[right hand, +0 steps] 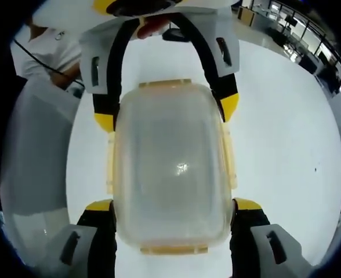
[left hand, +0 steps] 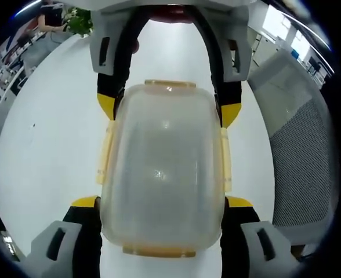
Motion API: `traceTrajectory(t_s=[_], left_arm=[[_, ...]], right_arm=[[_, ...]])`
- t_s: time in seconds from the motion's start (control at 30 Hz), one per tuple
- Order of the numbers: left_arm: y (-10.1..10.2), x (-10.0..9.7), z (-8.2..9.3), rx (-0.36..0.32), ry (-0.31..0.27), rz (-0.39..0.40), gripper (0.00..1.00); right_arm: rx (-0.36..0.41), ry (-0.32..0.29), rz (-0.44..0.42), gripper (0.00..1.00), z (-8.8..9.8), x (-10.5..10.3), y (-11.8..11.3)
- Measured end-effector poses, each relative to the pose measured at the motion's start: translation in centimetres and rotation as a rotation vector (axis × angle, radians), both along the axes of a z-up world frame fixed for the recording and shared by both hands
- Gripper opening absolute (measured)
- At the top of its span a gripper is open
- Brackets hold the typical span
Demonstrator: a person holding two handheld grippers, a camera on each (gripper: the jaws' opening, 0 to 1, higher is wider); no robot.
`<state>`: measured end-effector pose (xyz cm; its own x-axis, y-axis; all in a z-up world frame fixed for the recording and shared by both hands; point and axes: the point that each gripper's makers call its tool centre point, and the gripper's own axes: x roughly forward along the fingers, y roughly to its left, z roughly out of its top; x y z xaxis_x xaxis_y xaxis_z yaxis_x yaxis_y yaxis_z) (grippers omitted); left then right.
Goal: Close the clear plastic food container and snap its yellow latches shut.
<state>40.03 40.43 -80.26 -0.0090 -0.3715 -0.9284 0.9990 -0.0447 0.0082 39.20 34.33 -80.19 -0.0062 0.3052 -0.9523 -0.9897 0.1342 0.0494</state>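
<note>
In the left gripper view, the left claw [left hand: 162, 202] is seen at the bottom, its two black jaws with yellow tips set wide apart on either side of the near end of a clear, rounded-rectangular plastic food container [left hand: 162, 168]. The tips lie just beside the container's walls; whether they press on it cannot be told. The container rests on a smooth white table [left hand: 49, 139], with its lid seated on top. Pale yellow latches [left hand: 104, 153] run along its long sides and its short ends, lying flat against the walls. At the far end of the container the right claw [left hand: 167, 110] is seen coming in from the top, its yellow-tipped jaws likewise spread to the container's width and just beside its far corners. To the right of the table a grey mesh chair back [left hand: 301, 156] is seen, and far off at the upper left a green plant [left hand: 78, 23].

In the right gripper view the arrangement is mirrored: the right claw [right hand: 173, 205] straddles the near end of the container [right hand: 170, 168], jaws wide, and the left claw [right hand: 164, 113] straddles the far end. The table [right hand: 286, 133] extends to the right. Beyond the left claw, at the upper left, a person's white sleeve [right hand: 49, 52] is seen.
</note>
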Motion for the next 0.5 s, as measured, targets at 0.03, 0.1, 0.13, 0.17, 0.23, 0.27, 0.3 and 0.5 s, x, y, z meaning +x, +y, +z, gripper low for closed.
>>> traceTrajectory(t_s=[0.03, 0.1, 0.13, 0.17, 0.23, 0.27, 0.3, 0.5], left_arm=[[-0.1, 0.2, 0.0, -0.001, 0.000, 0.004, 0.85], [-0.1, 0.4, -0.1, -0.002, 0.000, 0.007, 0.85], [-0.1, 0.6, -0.1, -0.002, 0.000, 0.009, 0.85], [-0.1, 0.7, -0.1, -0.001, 0.000, 0.010, 0.85], [-0.1, 0.9, -0.1, 0.001, 0.000, 0.011, 0.85], [-0.1, 1.0, -0.1, 0.003, 0.000, 0.010, 0.85], [-0.2, 1.1, -0.1, 0.004, -0.001, 0.009, 0.85], [-0.1, 1.5, -0.2, 0.021, -0.005, 0.006, 0.85]], right_arm=[[-0.001, 0.000, 0.002, 0.81, 0.0, 0.1, 0.0], [-0.004, 0.000, 0.005, 0.81, 0.0, 0.4, -0.1], [-0.004, 0.000, 0.005, 0.81, 0.0, 0.5, 0.0], [-0.005, 0.000, 0.005, 0.81, 0.0, 0.6, -0.1], [-0.004, -0.001, 0.004, 0.81, 0.0, 0.9, -0.1], [-0.003, -0.001, 0.004, 0.81, 0.0, 0.9, -0.1], [0.000, -0.001, 0.002, 0.81, 0.0, 1.0, -0.1], [0.006, -0.005, -0.002, 0.81, 0.0, 1.4, -0.1]])
